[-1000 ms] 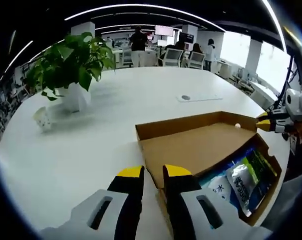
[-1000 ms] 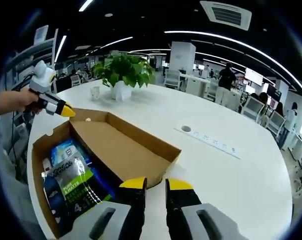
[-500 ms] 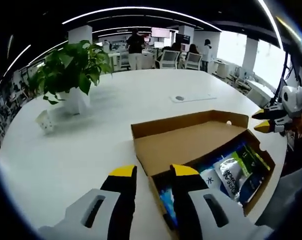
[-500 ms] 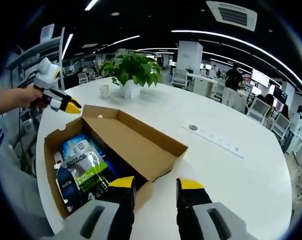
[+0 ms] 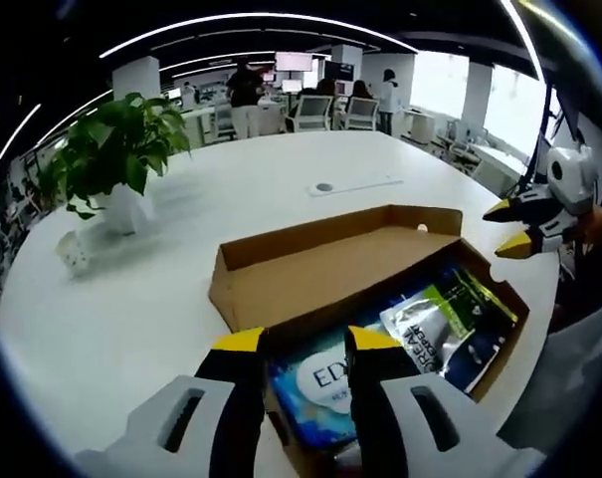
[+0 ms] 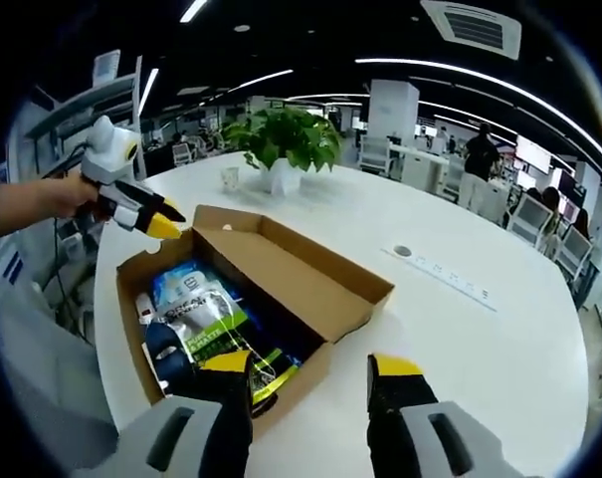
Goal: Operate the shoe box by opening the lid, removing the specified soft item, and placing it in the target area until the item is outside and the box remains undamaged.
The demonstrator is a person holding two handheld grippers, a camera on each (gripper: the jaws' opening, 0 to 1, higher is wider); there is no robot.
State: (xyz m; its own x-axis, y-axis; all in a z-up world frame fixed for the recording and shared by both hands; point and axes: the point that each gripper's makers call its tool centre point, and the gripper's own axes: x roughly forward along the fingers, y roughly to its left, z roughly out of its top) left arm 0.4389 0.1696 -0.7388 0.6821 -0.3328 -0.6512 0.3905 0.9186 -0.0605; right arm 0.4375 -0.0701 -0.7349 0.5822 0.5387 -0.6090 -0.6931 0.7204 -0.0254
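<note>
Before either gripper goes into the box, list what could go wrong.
1. The packets lie stacked and overlapping, so a pinch may lift the wrong one or several.
2. The box sits near the table edge; a tug could drag it off.
3. The folded-back lid is thin cardboard; a bump could crease it.

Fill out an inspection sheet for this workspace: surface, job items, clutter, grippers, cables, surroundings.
Surface: round white table, mostly bare, with a power strip set in it.
Job's things: cardboard shoe box with its lid open; soft packets lie inside, none taken out yet.
Clutter: potted plant and a small white cup beyond the box.
Grippers: left gripper open over the box's near end; right gripper open over the box's edge.
Cables: nothing seen.
Surroundings: open office with desks, chairs, people and ceiling light strips.
</note>
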